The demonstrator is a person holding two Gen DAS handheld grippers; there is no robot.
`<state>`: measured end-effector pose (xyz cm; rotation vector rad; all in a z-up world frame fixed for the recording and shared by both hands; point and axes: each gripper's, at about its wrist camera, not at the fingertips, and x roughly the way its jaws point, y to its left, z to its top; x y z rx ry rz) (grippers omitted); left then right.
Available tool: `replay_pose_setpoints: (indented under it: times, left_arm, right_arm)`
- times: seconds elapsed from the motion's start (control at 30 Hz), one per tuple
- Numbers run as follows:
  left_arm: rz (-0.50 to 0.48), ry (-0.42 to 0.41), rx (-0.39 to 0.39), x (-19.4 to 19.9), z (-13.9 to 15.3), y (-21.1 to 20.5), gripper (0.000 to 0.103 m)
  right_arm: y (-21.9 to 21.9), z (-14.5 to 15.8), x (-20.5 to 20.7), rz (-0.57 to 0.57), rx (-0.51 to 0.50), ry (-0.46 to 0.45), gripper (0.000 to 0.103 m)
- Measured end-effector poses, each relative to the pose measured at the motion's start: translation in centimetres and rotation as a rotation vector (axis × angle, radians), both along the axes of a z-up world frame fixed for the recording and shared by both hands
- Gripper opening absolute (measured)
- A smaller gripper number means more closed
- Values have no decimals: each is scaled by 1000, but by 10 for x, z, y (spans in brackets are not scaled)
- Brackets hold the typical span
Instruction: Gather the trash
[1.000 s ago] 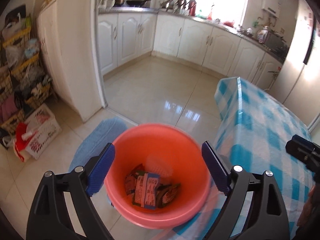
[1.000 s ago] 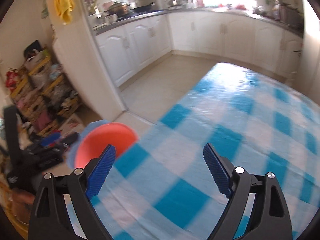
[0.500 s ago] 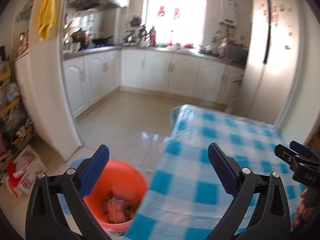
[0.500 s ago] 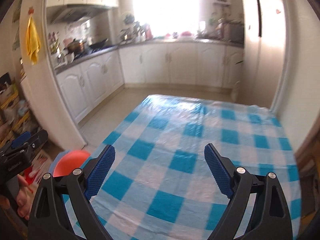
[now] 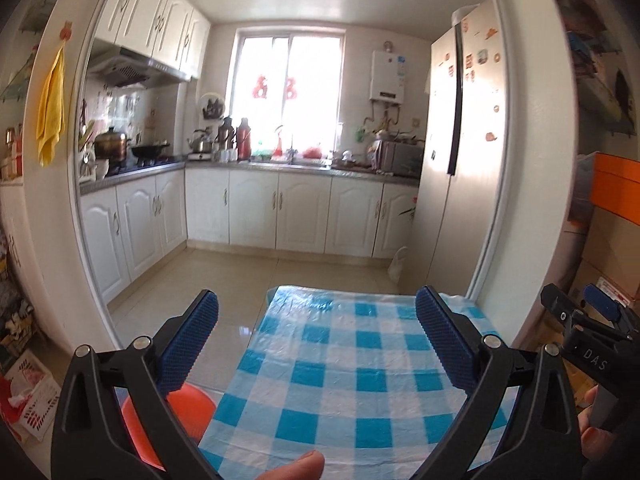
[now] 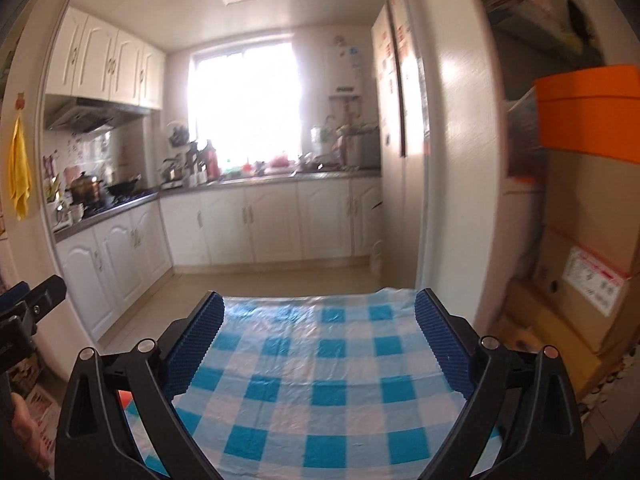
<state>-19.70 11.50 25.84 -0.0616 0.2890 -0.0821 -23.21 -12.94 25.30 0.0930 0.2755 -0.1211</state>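
The orange bin [image 5: 188, 404] is sitting on the floor just off the desk's [image 5: 352, 360] left edge, low beside the left gripper [image 5: 316, 344] — the nearer one — whose jaws are standing wide apart, holding nothing. The right gripper [image 6: 320, 344] is hanging over the checked cloth, equally wide and empty. No trash is showing on the desk. Readable writing — "DAS" on the right gripper's body.

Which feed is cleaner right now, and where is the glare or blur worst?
Left wrist view is sharper; the window is bright but its frame shows. Right wrist view: the window blows out white, the boxes at right are smeared, and the tablecloth is soft.
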Motion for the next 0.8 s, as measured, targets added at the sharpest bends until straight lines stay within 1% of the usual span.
replay_pose_setpoints:
  times: [0.13,0.23,0.4,0.5,0.8]
  left_arm:
    - [-18,-64,16,-22,18,-18,99]
    - [-30,-88,25,-32,26,-27,99]
    - [-46,-105,17,-42,32,-37,99]
    - [-46,-119,26,-47,35,-43,99]
    - [-72,-133,48,-59,43,-59,99]
  right_arm:
    - [-15,11,-20,-50,12,-55,98]
    - [-23,18,-35,-93,8,-102,98]
    - [-32,32,-61,-137,-15,-171,98]
    - [-36,39,-74,-153,-18,-201,98]
    - [-43,47,-94,-173,-7,-244,98]
